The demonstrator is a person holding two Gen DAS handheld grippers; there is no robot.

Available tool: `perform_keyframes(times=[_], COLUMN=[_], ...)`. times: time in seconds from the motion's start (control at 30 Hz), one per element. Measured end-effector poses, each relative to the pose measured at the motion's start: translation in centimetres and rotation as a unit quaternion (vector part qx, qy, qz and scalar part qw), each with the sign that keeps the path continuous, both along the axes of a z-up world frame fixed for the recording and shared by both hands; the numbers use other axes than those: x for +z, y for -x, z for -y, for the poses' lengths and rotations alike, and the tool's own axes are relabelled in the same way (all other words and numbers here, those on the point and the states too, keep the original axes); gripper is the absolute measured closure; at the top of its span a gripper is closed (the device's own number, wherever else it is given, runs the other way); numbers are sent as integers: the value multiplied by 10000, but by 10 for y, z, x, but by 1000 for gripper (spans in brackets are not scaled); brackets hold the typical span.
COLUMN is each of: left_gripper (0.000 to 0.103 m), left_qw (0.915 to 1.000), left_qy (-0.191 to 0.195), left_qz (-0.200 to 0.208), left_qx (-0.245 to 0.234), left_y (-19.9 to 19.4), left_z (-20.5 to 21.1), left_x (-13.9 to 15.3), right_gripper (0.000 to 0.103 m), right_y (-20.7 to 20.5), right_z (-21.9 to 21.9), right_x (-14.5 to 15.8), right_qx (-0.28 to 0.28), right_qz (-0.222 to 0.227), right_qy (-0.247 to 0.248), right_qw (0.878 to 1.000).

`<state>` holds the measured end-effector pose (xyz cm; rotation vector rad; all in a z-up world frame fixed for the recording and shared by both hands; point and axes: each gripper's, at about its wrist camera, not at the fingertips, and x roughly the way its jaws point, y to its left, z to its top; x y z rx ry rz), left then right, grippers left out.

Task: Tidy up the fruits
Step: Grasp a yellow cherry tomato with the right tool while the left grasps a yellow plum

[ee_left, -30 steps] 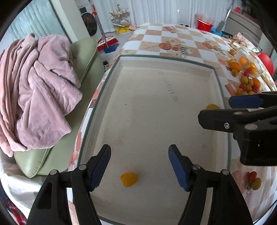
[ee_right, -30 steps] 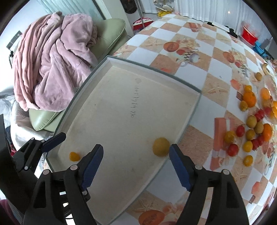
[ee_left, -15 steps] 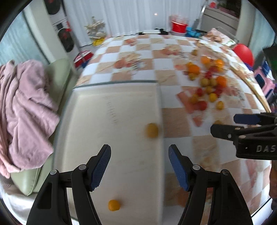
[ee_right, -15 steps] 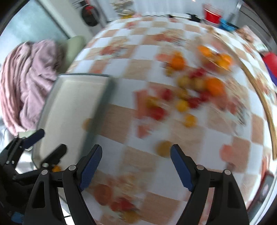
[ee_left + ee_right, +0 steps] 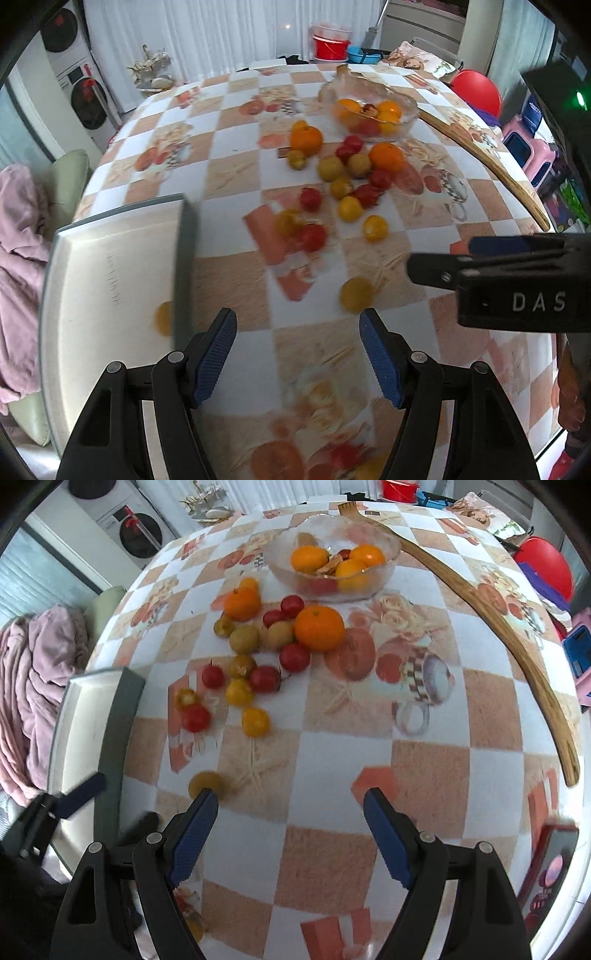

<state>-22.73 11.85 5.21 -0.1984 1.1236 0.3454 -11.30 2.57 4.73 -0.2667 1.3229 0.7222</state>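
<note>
Several small red and yellow fruits [image 5: 312,236] and two oranges [image 5: 319,627] lie loose on the checked tablecloth. Behind them a glass bowl [image 5: 332,561] holds more oranges. A pale tray [image 5: 110,258] sits at the left, with one yellow fruit [image 5: 162,317] half hidden by its rim. My left gripper [image 5: 299,356] is open and empty over the cloth, just right of the tray. A lone yellow fruit [image 5: 356,293] lies just beyond its right finger. My right gripper [image 5: 290,836] is also open and empty, the same yellow fruit [image 5: 205,782] at its left fingertip.
A long wooden utensil [image 5: 480,602] curves along the table's right side. A pink blanket [image 5: 33,686] lies on a green cushion [image 5: 70,177] left of the table. A flat dark object [image 5: 554,867] rests at the near right edge. A red bucket [image 5: 330,46] stands behind.
Both grippers have swept right, from over the tray to over the tablecloth near the loose fruits. Both stayed open and empty. The yellow fruits stay in the tray.
</note>
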Motion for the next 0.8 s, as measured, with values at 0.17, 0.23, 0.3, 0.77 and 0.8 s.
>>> perform_keyframes(times=[0.17,0.23,0.3,0.77,0.8], left_gripper=[33,33,33,44,51], left_qw=[10000,10000,10000,9994,9994], left_qy=[-8,-23,-36,70,134], left_qz=[13,-10,-30,-139,-125], left_qx=[-5,17,48,301,295], left_y=[-17,-22,-27,-36,-36], left_z=[7,8,8,6,6], left_x=[-11,-16,-20,-36,-35], right_gripper=[21,29,39,82,82], right_y=[-15,-18,-19,-23,-26], right_z=[-17,-25,-32,-44,-36], right_x=[-8,-12,-17,-23,-22], right_qx=[235,405,537,1112,1004], right_qz=[-120,-141,-215,-307,-395], right_qy=[-79,-68,-60,-30,-108], right_qw=[9996,9991,9983,9933,9941])
